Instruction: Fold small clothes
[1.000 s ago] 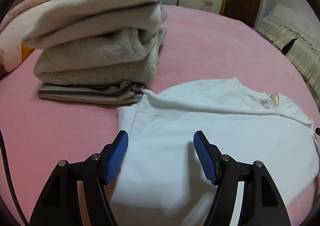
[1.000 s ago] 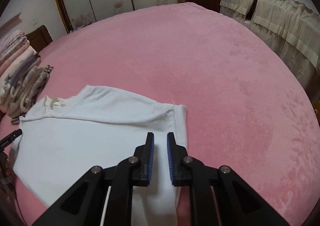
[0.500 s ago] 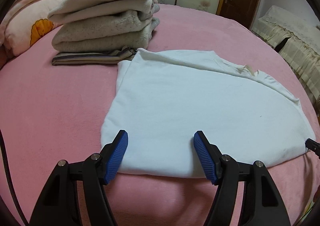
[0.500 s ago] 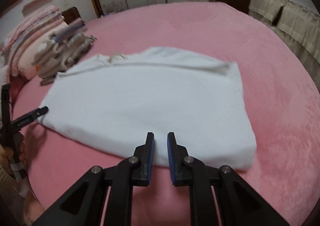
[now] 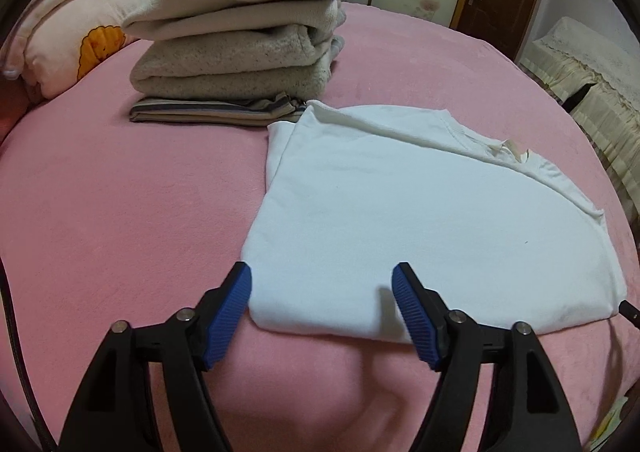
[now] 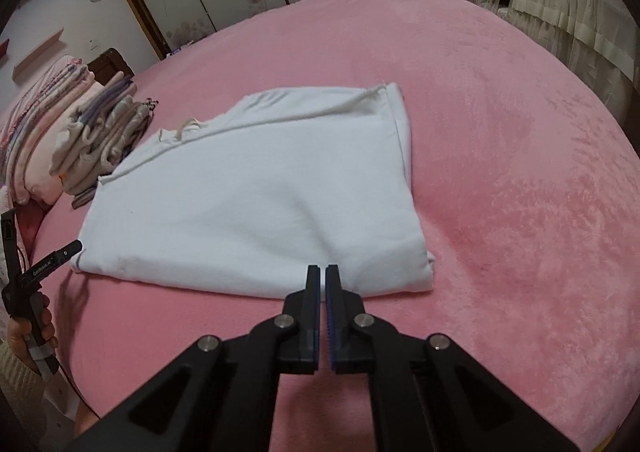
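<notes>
A white sweatshirt (image 5: 420, 220) is lying on the pink blanket (image 5: 120, 212) that is covering the bed, already doubled over on itself with its collar and label showing at the far edge and its thick folded hem facing the grippers. Judging by its shape, at least one fold is done, but it is looking too broad beside the finished pile, so probably one or two more folds and the stacking are remaining. The left gripper (image 5: 322, 292) is hovering with its blue pads spread wide at the near-left corner of the garment, holding nothing, one pad just off the cloth's edge. The right gripper (image 6: 323, 284) is sitting with its fingers pressed almost together right at the near hem; whether it is pinching a bit of fabric or merely closed in front of it I cannot tell. Just beyond the sweatshirt's far-left corner a stack of folded grey fleece clothes (image 5: 240, 48) is resting on a striped garment, with a patterned pillow (image 5: 72, 36) behind it. Only the right wrist view is showing the person's left hand (image 6: 30, 328) gripping its tool handle, and the cream frilled furniture (image 6: 560, 8) past the bed.
</notes>
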`<action>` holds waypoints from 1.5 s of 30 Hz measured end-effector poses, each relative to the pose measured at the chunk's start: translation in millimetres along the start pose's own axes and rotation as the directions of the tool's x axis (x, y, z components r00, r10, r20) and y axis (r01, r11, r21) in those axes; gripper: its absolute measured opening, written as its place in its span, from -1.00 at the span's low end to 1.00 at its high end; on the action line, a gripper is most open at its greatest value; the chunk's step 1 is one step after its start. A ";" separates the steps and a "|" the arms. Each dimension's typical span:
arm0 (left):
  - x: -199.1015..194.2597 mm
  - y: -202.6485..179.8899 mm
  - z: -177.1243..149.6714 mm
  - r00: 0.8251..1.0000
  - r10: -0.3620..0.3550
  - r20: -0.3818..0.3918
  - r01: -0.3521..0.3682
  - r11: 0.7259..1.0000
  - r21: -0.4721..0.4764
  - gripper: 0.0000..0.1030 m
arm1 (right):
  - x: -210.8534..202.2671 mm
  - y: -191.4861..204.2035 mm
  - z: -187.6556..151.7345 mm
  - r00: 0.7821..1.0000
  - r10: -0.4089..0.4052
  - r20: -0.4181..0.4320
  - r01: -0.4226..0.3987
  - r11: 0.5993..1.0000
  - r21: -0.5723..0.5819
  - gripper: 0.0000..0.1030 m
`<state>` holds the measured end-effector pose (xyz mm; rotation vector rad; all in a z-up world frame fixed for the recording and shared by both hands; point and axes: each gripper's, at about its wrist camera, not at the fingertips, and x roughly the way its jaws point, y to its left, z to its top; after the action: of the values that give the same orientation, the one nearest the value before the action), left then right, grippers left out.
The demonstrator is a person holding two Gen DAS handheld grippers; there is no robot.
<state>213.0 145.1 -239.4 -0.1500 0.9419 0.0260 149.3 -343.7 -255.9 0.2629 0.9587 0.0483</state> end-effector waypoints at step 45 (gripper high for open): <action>15.7 -2.9 -43.4 0.943 -0.331 -0.024 0.298 0.875 -0.381 0.87 | 15.4 158.3 8.3 0.990 0.117 0.084 -0.094 0.966 -0.241 -0.36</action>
<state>187.6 135.5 -276.8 -0.6638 0.9842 -0.1051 176.8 -189.8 -225.2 0.0943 0.8320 0.2443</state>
